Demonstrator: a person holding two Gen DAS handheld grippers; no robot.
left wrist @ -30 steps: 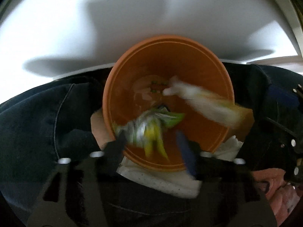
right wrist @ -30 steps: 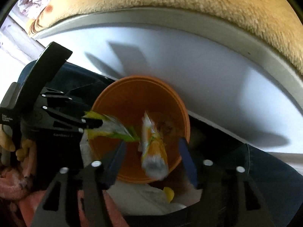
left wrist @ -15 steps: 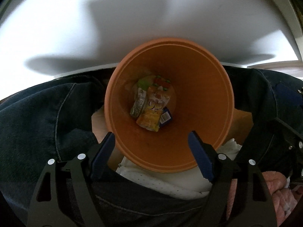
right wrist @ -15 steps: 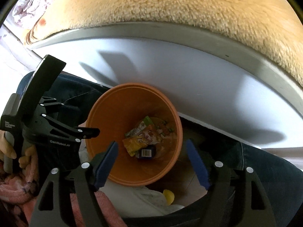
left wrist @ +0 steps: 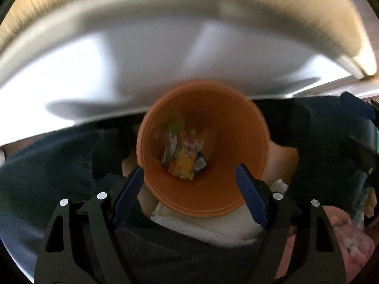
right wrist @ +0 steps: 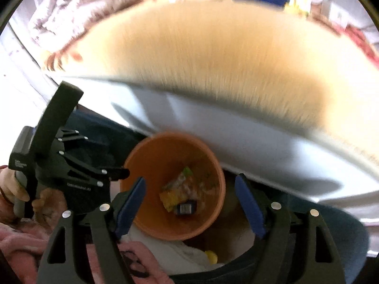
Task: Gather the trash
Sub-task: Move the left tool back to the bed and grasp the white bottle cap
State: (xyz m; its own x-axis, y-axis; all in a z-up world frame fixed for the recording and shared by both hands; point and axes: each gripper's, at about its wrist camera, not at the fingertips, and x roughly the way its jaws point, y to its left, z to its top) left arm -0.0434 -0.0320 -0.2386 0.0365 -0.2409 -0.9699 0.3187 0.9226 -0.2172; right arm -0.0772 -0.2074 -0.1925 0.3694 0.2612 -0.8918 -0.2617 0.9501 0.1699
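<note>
1. In the left wrist view, the left gripper [left wrist: 189, 189] pointed down over the orange bucket [left wrist: 236, 127], its blue pads [left wrist: 129, 190] spread apart with nothing between them. A second earlier, a green and yellow wrapper hung blurred between those pads; since then it had dropped.
2. The wrappers [left wrist: 183, 156] lay at the bottom of the bucket, toward 7 o'clock of its floor. The bucket looked smaller than half a second before, and a tan furry surface [left wrist: 71, 9] had come into view at 12 o'clock beyond the white table [left wrist: 142, 66].
3. In the right wrist view, the right gripper [right wrist: 190, 203] also stood open and empty; its jaws had just been widening. The pouch seen falling a second earlier rested among the wrappers [right wrist: 182, 195] in the bucket [right wrist: 151, 161].
4. At 9 o'clock there, the left gripper [right wrist: 118, 172] was beside the bucket's rim, gripped by a hand [right wrist: 14, 189].
</note>
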